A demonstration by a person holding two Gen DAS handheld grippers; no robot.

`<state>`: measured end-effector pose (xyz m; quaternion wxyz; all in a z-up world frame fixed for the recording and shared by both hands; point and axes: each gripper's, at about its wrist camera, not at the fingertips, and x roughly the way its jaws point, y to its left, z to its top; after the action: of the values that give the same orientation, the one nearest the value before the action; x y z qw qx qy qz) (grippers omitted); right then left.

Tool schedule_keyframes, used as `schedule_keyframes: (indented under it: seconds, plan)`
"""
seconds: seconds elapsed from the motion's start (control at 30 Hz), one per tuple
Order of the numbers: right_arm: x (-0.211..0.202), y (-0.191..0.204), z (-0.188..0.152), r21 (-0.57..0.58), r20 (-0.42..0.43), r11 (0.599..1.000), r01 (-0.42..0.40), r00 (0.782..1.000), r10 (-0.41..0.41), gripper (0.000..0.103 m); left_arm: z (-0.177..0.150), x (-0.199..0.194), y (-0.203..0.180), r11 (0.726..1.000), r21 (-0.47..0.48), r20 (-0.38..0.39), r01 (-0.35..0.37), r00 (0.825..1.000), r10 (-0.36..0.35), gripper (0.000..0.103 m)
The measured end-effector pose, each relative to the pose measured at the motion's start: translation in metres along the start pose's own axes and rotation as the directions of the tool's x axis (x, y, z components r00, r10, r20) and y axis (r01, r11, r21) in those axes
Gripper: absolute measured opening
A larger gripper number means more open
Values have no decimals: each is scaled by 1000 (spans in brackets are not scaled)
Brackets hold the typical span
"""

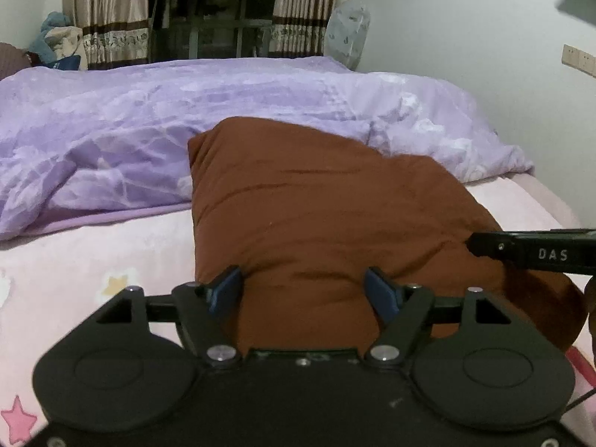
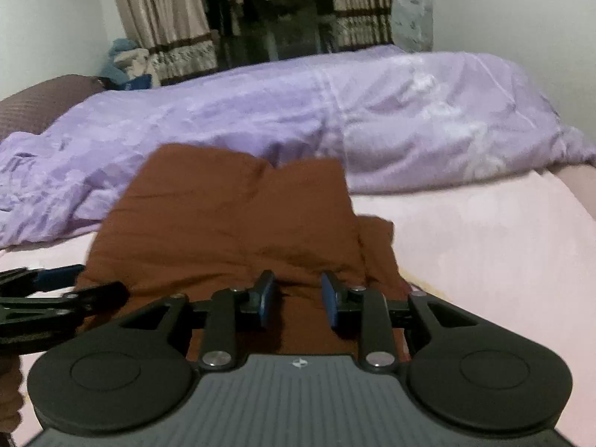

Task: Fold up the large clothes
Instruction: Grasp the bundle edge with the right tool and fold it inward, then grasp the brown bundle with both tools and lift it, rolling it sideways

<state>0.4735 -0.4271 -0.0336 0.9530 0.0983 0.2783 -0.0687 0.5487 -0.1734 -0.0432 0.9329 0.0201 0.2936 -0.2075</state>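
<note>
Soft, creased brown garment [image 1: 316,216] — left hand-held gripper [image 1: 303,287] gapes wide, right hand-held gripper [image 2: 298,294] narrower, neither pinching cloth.

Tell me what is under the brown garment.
The brown garment lies on the pink bedsheet, its far edge against the purple duvet. Whatever sits directly beneath it is covered by the cloth.

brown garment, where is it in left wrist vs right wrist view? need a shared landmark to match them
Left wrist: brown garment centre to right, on the pink sheet.
Right wrist: brown garment centre to left, beyond the fingers.
Shared landmark: purple duvet behind it in both.
</note>
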Motion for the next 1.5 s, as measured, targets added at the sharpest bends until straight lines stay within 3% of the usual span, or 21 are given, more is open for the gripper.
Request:
schedule_keyframes:
  seconds: [0.17,0.33,0.5,0.63,0.77,0.93,1.13,1.33,1.4,1.43,1.5]
  plan:
    - [5,-4,-10,23,0,1000,-8,1000,8,31,1,6,9,999,-31,-19,13,1000,-14,83]
    - [-11,-1,-5,40,13,999,-3,1000,2,32,4,-3,14,998,-49,-15,30,999,-31,81]
    - [-51,5,-6,14,73,1000,0,997,-1,33,-1,-48,4,1000,-5,85,29,996,-29,77]
    - [-81,6,-14,-5,103,999,-38,994,39,33,-12,-78,-2,997,-8,126,78,989,-76,77]
    - [-89,7,-28,-24,96,998,-53,994,55,34,-29,-80,-9,997,1,105,79,991,-79,77]
    - [-66,-7,-48,15,34,999,-49,998,48,33,-52,-51,-5,994,-67,-8,91,996,-91,77]
    - [-51,-16,-64,53,32,996,-73,997,71,31,-67,-39,1,990,-80,-3,112,994,-112,80]
    - [-54,-18,-65,82,39,993,-79,996,76,32,-57,-42,-3,992,-72,-18,103,994,-104,80]
    - [-57,-22,-59,112,29,988,-102,995,99,34,-50,-51,1,992,-63,-15,112,993,-113,80]
    - [-61,-27,-54,143,30,981,-127,992,124,40,-45,-56,4,991,-62,-1,118,993,-119,80]
    - [-70,-37,-46,196,59,958,-208,978,200,65,-36,-66,13,990,-71,40,124,992,-121,81]
